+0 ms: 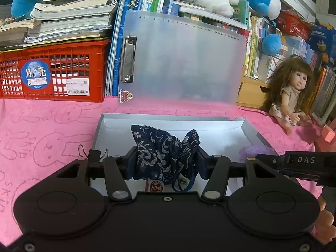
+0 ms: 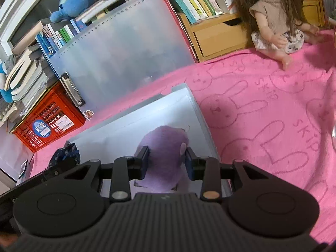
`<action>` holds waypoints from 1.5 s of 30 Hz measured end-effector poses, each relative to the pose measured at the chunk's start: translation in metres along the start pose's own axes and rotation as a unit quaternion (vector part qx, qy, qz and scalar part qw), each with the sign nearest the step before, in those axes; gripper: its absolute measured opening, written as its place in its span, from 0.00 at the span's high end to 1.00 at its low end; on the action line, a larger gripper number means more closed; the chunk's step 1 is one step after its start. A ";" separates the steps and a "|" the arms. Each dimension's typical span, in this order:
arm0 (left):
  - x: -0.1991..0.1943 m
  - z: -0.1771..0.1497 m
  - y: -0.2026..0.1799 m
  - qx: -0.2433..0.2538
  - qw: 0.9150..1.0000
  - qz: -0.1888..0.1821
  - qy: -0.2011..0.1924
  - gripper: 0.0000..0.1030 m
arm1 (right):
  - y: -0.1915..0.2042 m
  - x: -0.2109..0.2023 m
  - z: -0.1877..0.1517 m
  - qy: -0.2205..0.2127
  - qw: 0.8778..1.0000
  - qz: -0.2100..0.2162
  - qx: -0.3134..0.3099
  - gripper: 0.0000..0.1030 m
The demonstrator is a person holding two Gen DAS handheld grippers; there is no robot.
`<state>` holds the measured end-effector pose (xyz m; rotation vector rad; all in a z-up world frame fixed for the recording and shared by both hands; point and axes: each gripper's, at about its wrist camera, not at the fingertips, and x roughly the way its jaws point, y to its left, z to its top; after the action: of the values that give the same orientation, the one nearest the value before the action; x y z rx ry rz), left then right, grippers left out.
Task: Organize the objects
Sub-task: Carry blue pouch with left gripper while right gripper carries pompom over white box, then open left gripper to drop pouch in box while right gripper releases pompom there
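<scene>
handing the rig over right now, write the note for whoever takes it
Left gripper: shut on the blue pouch, over the white box.
Right gripper: shut on the purple plush, over the same box's right half.
Box sits open on the pink cloth; the doll sits at the cloth's far edge.
Done: both items brought to the box.
Left: open the jaws, then perhaps the doll.

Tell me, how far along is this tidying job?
Midway, it seems. The left gripper has its jaws closed on a dark blue floral drawstring pouch, and the right gripper on a fuzzy purple plush toy; both are over the shallow white box. Neither is released. The long-haired doll sits outside on the pink cloth.
</scene>
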<state>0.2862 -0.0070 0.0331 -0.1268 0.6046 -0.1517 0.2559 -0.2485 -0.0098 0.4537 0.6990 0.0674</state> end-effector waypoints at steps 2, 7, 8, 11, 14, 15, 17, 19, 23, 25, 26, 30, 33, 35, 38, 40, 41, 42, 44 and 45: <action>-0.001 0.000 -0.001 0.003 1.000 0.000 0.000 0.47 | -0.001 0.001 -0.001 0.002 1.000 0.002 0.003 0.61; -0.004 0.001 -0.001 0.004 1.000 -0.005 -0.003 0.42 | -0.001 0.000 0.000 0.003 1.000 0.004 0.005 0.56; -0.005 0.002 -0.001 0.004 1.000 -0.006 -0.004 0.40 | -0.001 -0.001 0.000 0.002 1.000 0.003 0.006 0.56; -0.009 0.003 0.000 0.003 1.000 -0.009 -0.010 0.32 | -0.001 -0.004 0.000 -0.001 1.000 0.004 0.007 0.46; -0.017 0.005 0.000 0.007 1.000 -0.012 -0.021 0.28 | -0.001 -0.010 0.001 -0.006 1.000 0.007 0.006 0.39; -0.019 0.006 -0.001 0.007 1.000 -0.013 -0.024 0.25 | 0.000 -0.012 0.001 -0.009 1.000 0.008 0.004 0.38; -0.025 0.008 -0.001 0.009 0.999 -0.015 -0.030 0.24 | 0.002 -0.018 0.003 -0.016 1.000 0.010 -0.001 0.36; -0.031 0.010 -0.002 0.009 0.999 -0.018 -0.033 0.23 | 0.003 -0.024 0.004 -0.022 1.000 0.014 -0.003 0.34; -0.046 0.011 -0.003 0.013 0.999 -0.025 -0.038 0.22 | 0.005 -0.039 0.005 -0.033 0.999 0.027 -0.008 0.31; -0.054 0.009 -0.003 0.019 0.999 -0.030 -0.040 0.21 | 0.006 -0.049 0.004 -0.040 0.999 0.033 -0.014 0.30; -0.058 0.008 -0.004 0.021 0.998 -0.031 -0.040 0.21 | 0.008 -0.054 0.004 -0.044 0.998 0.036 -0.019 0.30; -0.075 0.001 -0.004 0.027 0.998 -0.037 -0.040 0.20 | 0.011 -0.074 0.000 -0.054 0.997 0.044 -0.037 0.28; -0.089 -0.007 -0.002 0.025 0.998 -0.046 -0.038 0.20 | 0.012 -0.090 -0.006 -0.061 0.995 0.053 -0.050 0.26; -0.099 -0.014 -0.001 0.028 0.998 -0.051 -0.037 0.20 | 0.013 -0.101 -0.011 -0.065 0.994 0.057 -0.062 0.26; -0.113 -0.024 0.001 0.036 0.997 -0.053 -0.038 0.19 | 0.013 -0.116 -0.021 -0.074 0.993 0.055 -0.080 0.25; -0.122 -0.031 0.002 0.041 0.997 -0.055 -0.039 0.19 | 0.012 -0.125 -0.028 -0.078 0.991 0.054 -0.091 0.24; -0.127 -0.034 0.002 0.043 0.997 -0.055 -0.041 0.19 | 0.012 -0.129 -0.032 -0.081 0.991 0.051 -0.098 0.24; -0.133 -0.038 0.002 0.045 0.996 -0.055 -0.045 0.19 | 0.011 -0.134 -0.037 -0.084 0.990 0.047 -0.104 0.24; -0.143 -0.047 0.004 0.047 0.996 -0.056 -0.049 0.19 | 0.010 -0.143 -0.046 -0.092 0.989 0.041 -0.113 0.24; -0.147 -0.050 0.004 0.048 0.996 -0.056 -0.051 0.19 | 0.009 -0.148 -0.051 -0.096 0.988 0.039 -0.115 0.24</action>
<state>0.1390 0.0198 0.0735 -0.0743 0.4883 -0.2817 0.1110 -0.2520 0.0488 0.2609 0.4763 0.1745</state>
